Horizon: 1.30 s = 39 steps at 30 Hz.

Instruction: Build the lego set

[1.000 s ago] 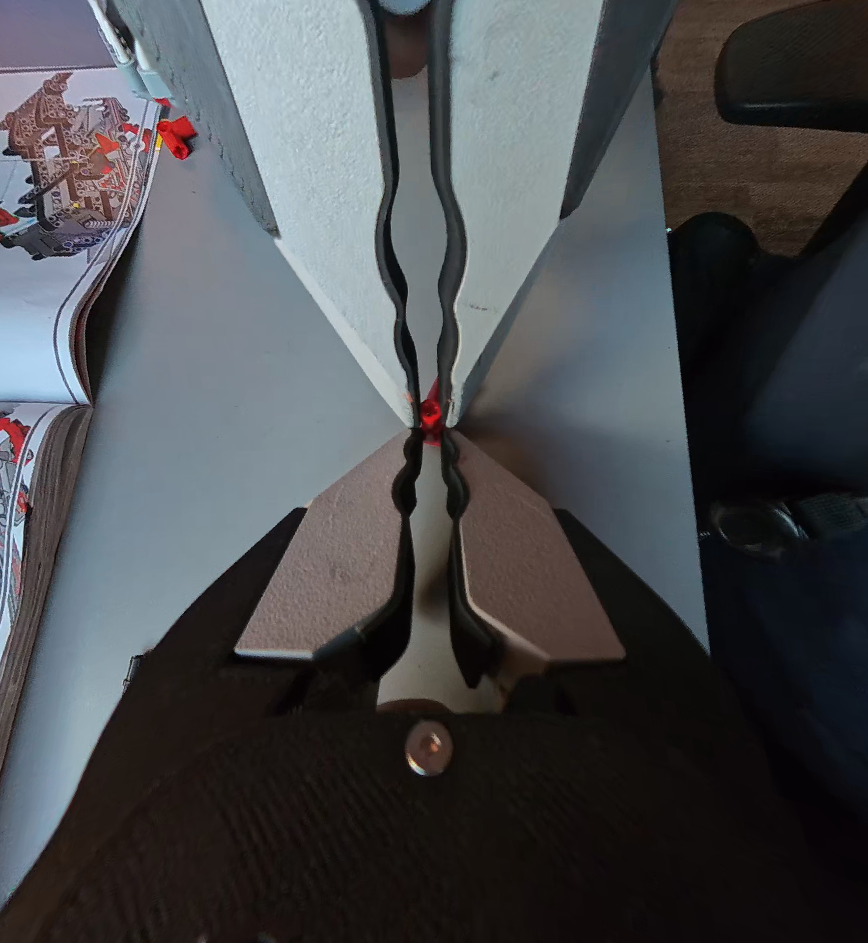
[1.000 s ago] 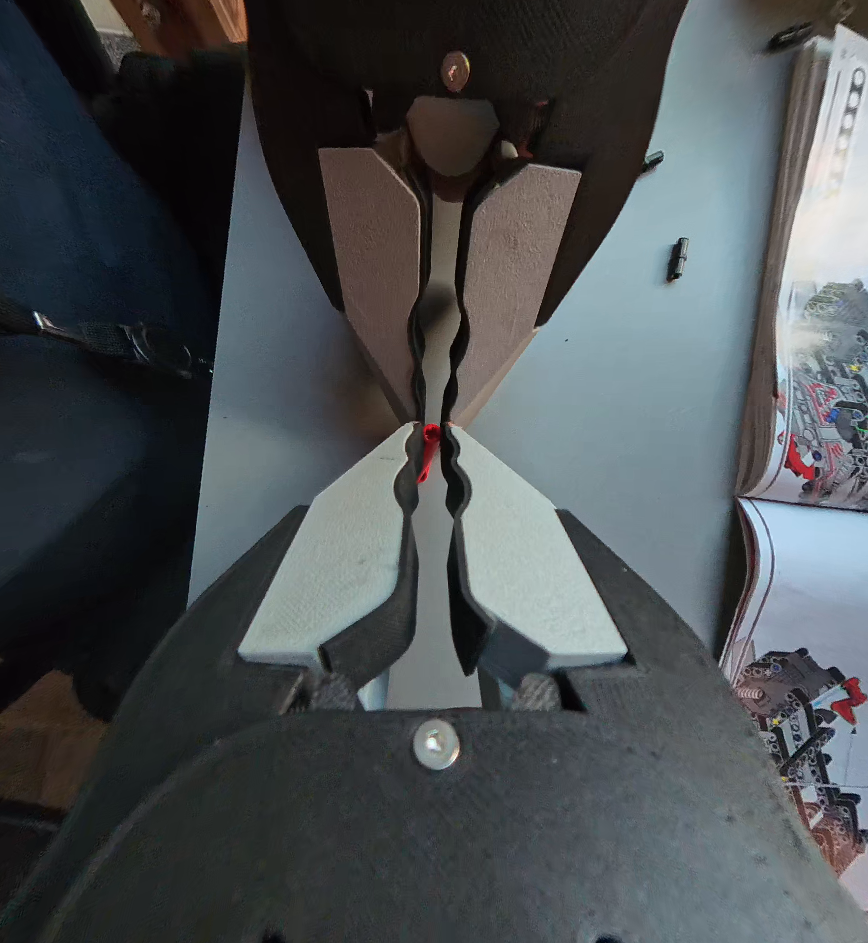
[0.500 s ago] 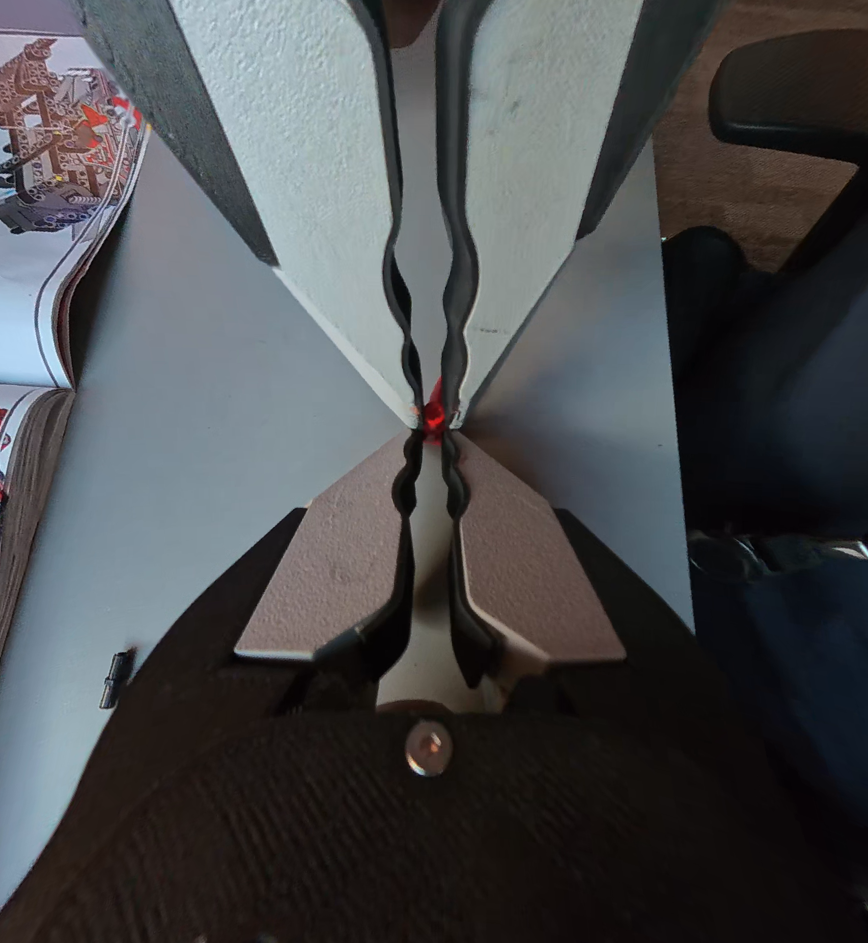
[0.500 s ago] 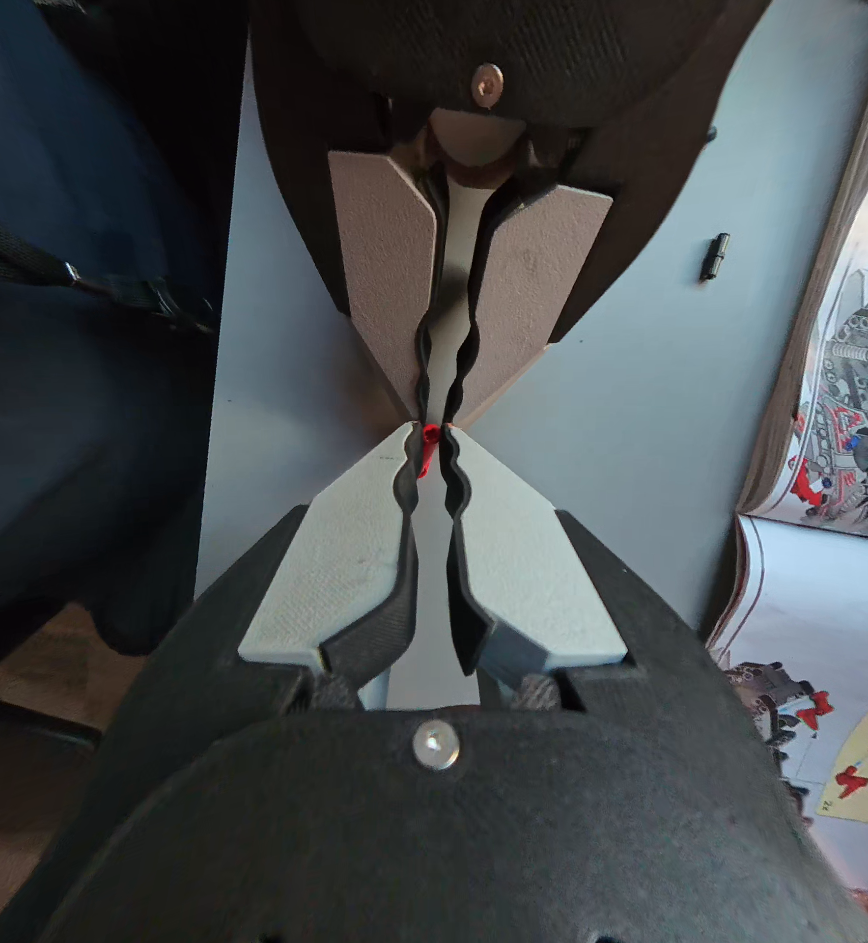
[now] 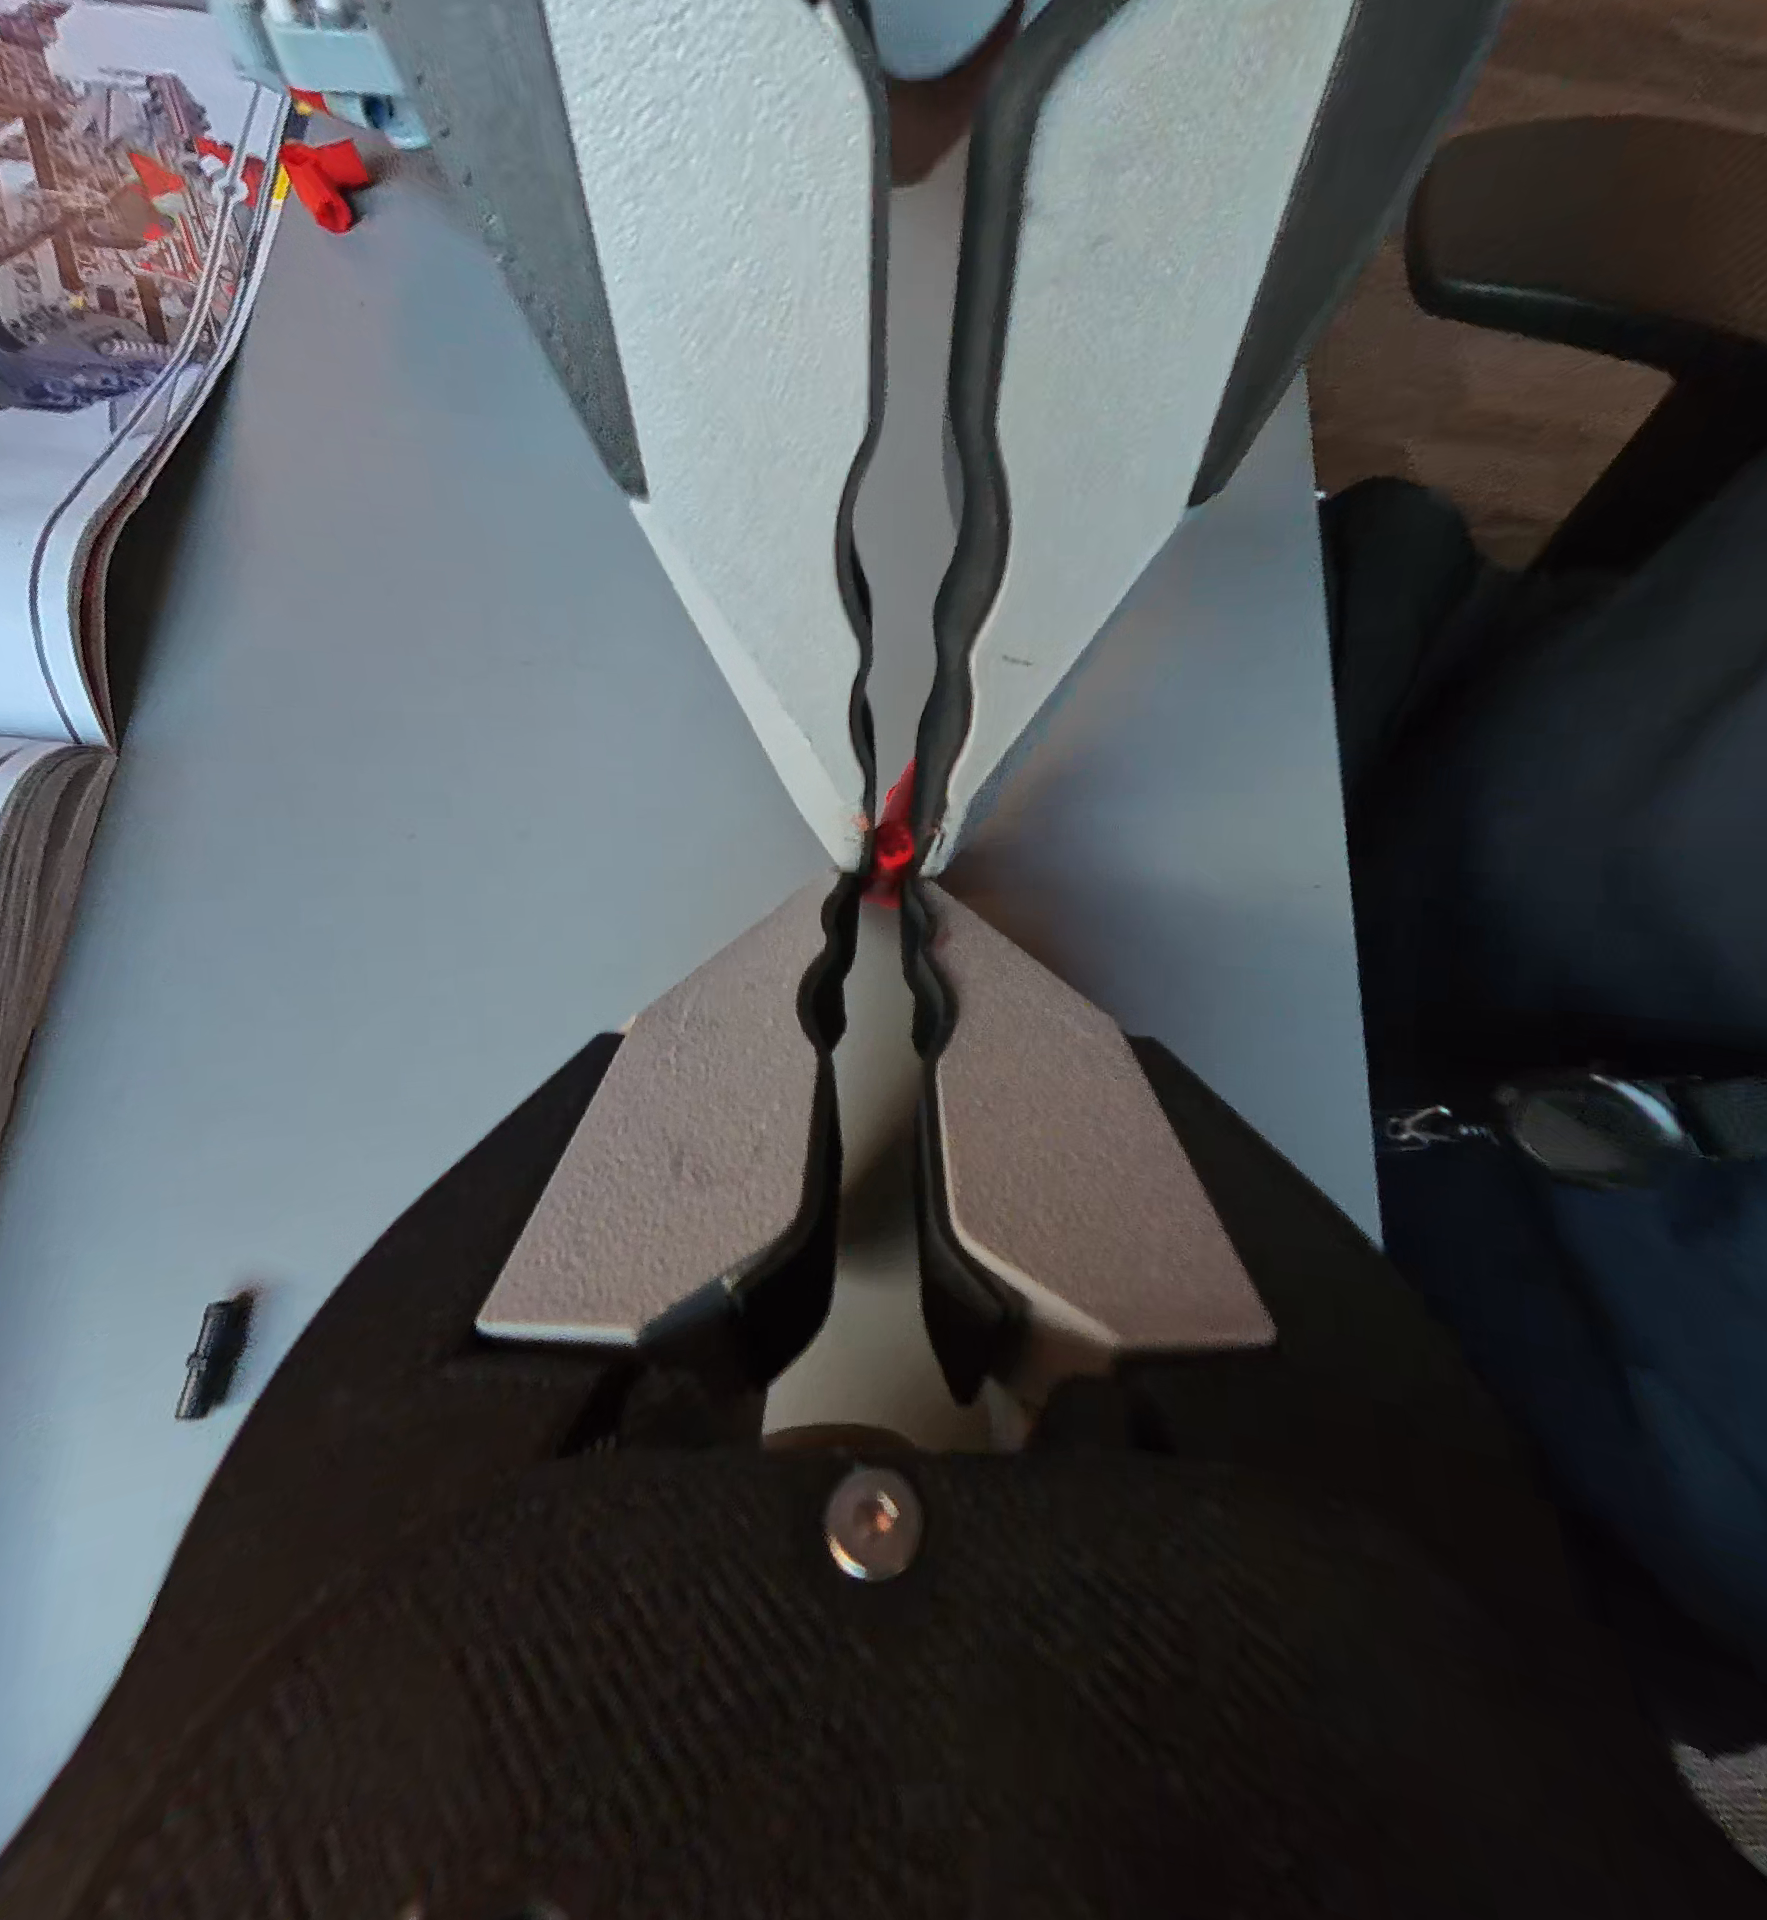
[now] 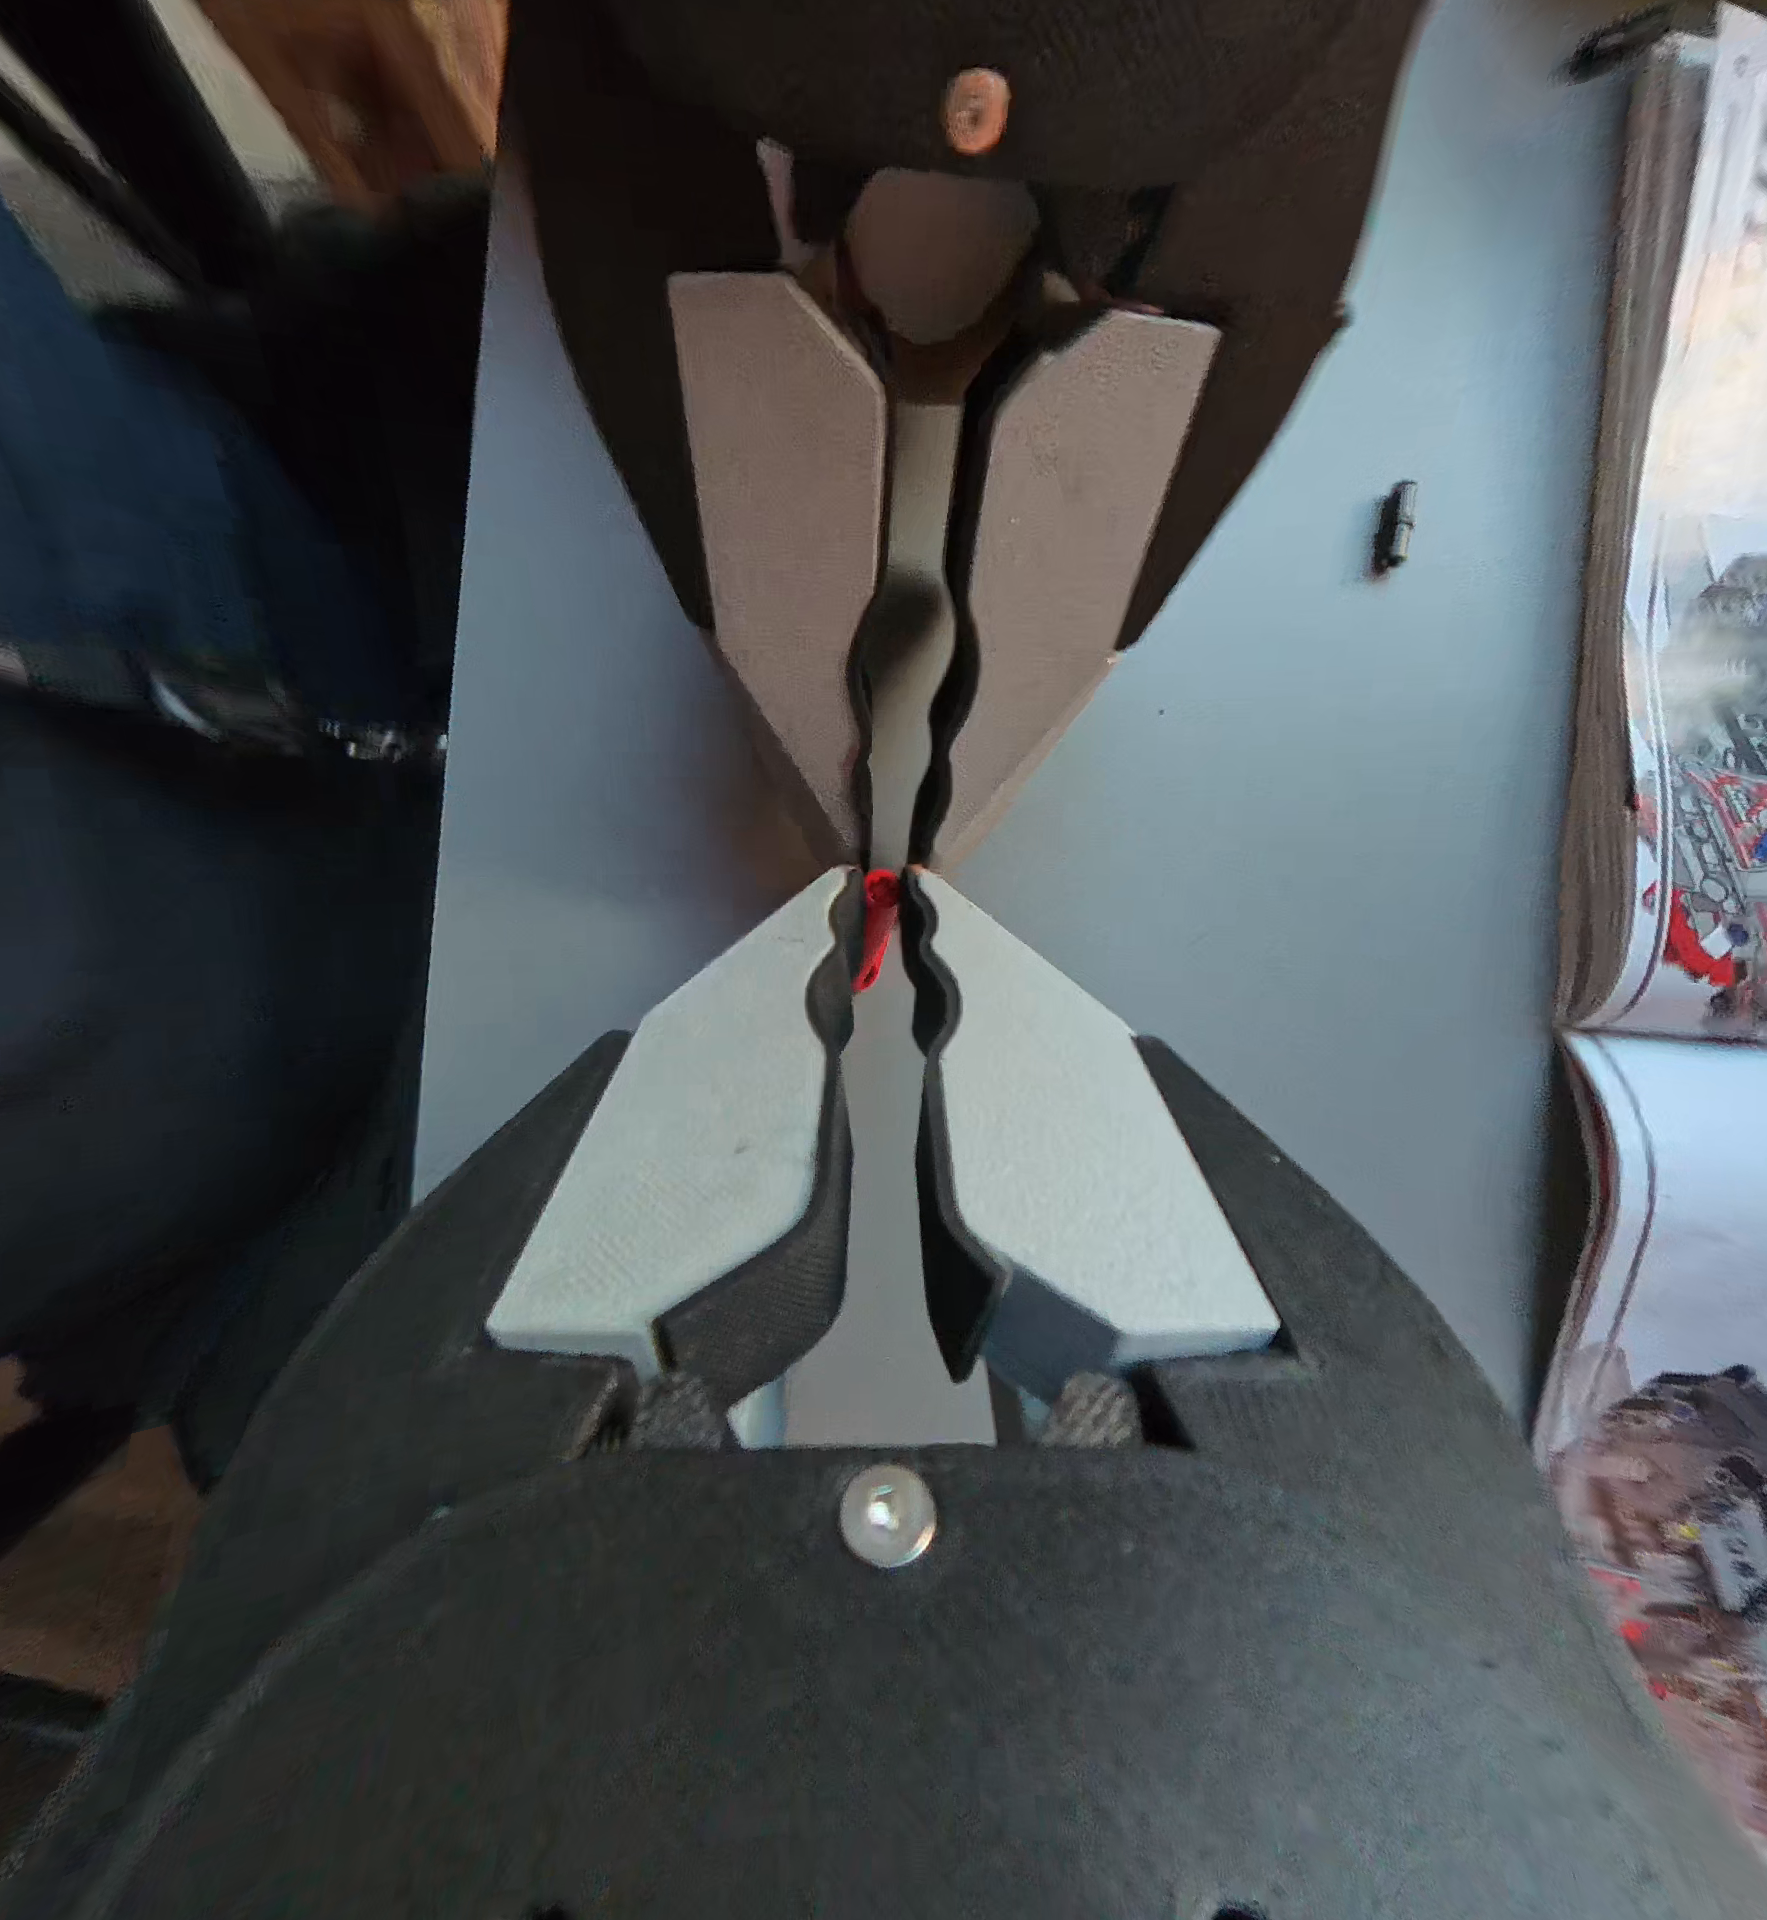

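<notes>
Much of what I work over is hidden: my own broad black housings fill the near half of both wrist views, and the grey table runs out of sight under them, cut off on one side by a dark blue padded chair whose strap and buckle are smeared by blur. The open instruction booklet lies along the table's far-left edge in my left view, its pages cropped by the frame, thick paper curling at the spine, printed pictures too soft to read. My left gripper has matte brownish-grey wedge fingers with wavy black rubber linings; my right gripper has pale grey textured wedges of the same shape. The two meet tip to tip above the table, each pair of jaws drawn nearly together and pinching a small red lego piece right at the meeting point. It seems to be one glossy little connector shared between both tips, though the rubber covers most of it and I cannot tell whether it is two parts. Another red lego part lies far left beside the booklet, and a short black pin lies near left on bare table, well apart from my fingers.
</notes>
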Motion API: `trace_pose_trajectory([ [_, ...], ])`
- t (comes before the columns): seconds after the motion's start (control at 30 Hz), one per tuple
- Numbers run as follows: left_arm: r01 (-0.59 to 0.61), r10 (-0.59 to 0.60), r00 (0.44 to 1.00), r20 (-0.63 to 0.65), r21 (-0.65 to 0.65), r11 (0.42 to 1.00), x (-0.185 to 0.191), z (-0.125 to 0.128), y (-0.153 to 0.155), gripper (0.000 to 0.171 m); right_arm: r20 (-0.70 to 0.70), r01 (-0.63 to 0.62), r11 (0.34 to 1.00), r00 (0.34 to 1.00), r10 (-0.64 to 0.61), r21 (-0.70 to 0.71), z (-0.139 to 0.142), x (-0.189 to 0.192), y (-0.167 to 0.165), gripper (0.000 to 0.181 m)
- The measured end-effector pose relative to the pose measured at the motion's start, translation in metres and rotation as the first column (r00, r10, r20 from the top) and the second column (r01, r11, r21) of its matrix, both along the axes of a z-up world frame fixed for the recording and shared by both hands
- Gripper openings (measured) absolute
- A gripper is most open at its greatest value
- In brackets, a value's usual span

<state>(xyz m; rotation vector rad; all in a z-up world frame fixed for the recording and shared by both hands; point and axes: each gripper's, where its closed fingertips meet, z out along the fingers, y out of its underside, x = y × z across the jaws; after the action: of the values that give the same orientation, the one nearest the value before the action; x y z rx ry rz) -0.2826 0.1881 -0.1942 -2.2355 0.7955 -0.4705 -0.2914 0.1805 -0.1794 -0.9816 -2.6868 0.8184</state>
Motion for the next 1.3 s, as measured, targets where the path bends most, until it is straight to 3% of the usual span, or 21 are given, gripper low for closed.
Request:
trace_pose_trajectory([
  [0.23, -0.069, 0.065, 0.995, 0.076, 0.053, 0.996, -0.009, 0.014, 0.006, 0.002, -0.042, 0.222, 0.929, 0.969, -0.245, -0.296, 0.017, -0.007, 0.013, 0.003],
  [0.43, -0.108, 0.107, 0.972, 0.208, -0.009, 0.994, -0.012, 0.021, 0.004, 0.008, -0.043, 0.282, 0.78, 0.929, -0.367, -0.558, 0.029, -0.008, 0.021, 0.003],
  [0.63, -0.082, 0.084, 0.914, 0.397, -0.02, 0.996, 0.0, 0.04, 0.006, 0.009, 0.02, 0.241, 0.582, 0.933, -0.359, -0.777, 0.053, -0.006, 0.019, 0.003],
  [0.83, -0.079, 0.084, 0.867, 0.492, -0.03, 0.996, -0.001, 0.05, 0.006, 0.0, -0.004, 0.21, 0.564, 0.935, -0.354, -0.798, 0.06, -0.008, 0.017, 0.003],
  [1.03, -0.04, 0.072, 0.804, 0.591, -0.067, 0.997, -0.001, 0.057, 0.003, 0.007, -0.006, 0.196, 0.546, 0.938, -0.346, -0.815, 0.062, -0.009, 0.017, 0.003],
  [1.3, -0.042, 0.074, 0.772, 0.632, -0.065, 0.997, 0.002, 0.062, 0.003, 0.005, -0.046, 0.157, 0.538, 0.937, -0.345, -0.828, 0.068, -0.006, 0.017, 0.003],
])
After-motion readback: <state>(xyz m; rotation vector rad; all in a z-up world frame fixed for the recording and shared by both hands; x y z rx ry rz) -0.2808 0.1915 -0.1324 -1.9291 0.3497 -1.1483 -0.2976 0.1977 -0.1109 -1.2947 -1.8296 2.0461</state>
